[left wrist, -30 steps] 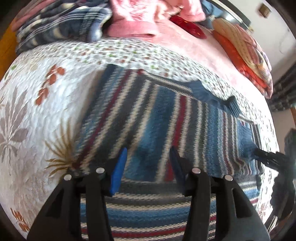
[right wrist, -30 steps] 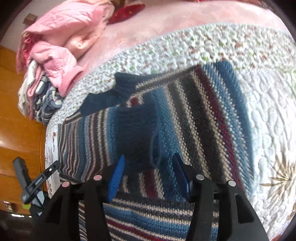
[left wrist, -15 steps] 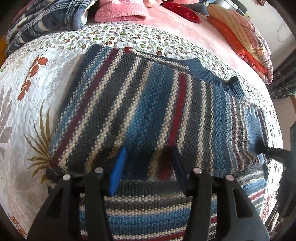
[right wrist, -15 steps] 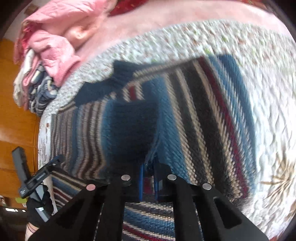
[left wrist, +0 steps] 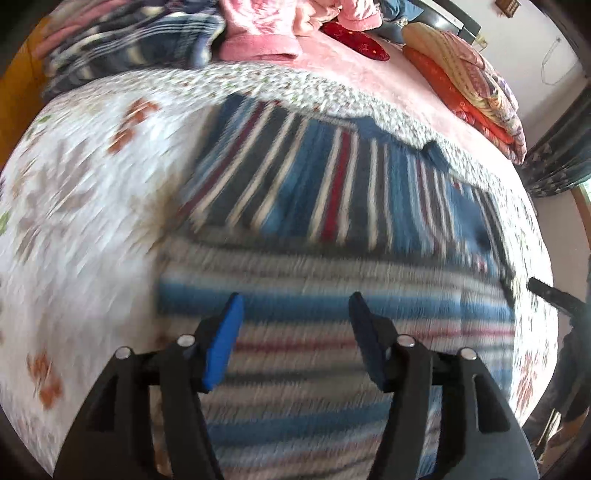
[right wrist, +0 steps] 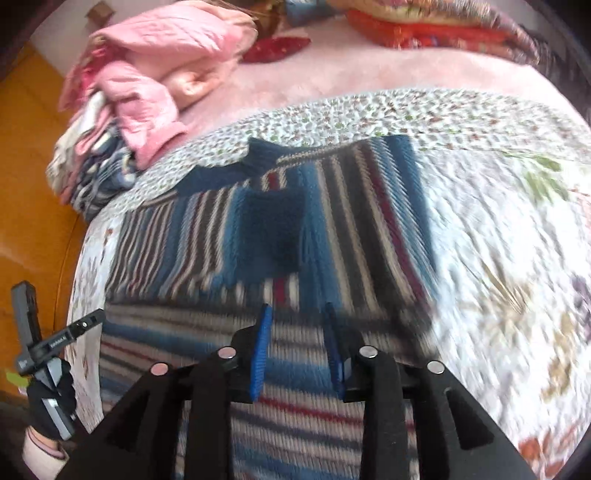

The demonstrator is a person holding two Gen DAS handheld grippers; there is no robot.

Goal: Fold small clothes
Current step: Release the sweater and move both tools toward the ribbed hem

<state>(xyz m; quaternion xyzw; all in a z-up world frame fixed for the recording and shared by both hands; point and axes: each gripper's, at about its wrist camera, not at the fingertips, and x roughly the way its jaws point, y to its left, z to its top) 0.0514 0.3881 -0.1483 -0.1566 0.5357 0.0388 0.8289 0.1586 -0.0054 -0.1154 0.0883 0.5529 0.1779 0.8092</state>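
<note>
Presently: striped sweater (left wrist: 332, 206) (right wrist: 332, 221), blue, white, grey and red knit, lies flat on the floral quilt (left wrist: 92, 184) (right wrist: 498, 258) of the bed, ahead of and beneath both sets of fingers, its near part folded crosswise. Left gripper (left wrist: 295, 332): fingers spread wide, empty, above the near fold. Right gripper (right wrist: 297, 343): fingers parted narrowly, holding nothing, over the fold edge. Beyond the fingers: pink garments (left wrist: 266, 33) (right wrist: 155, 74), plaid clothing (left wrist: 129, 40), stacked bedding (left wrist: 465, 85).
</note>
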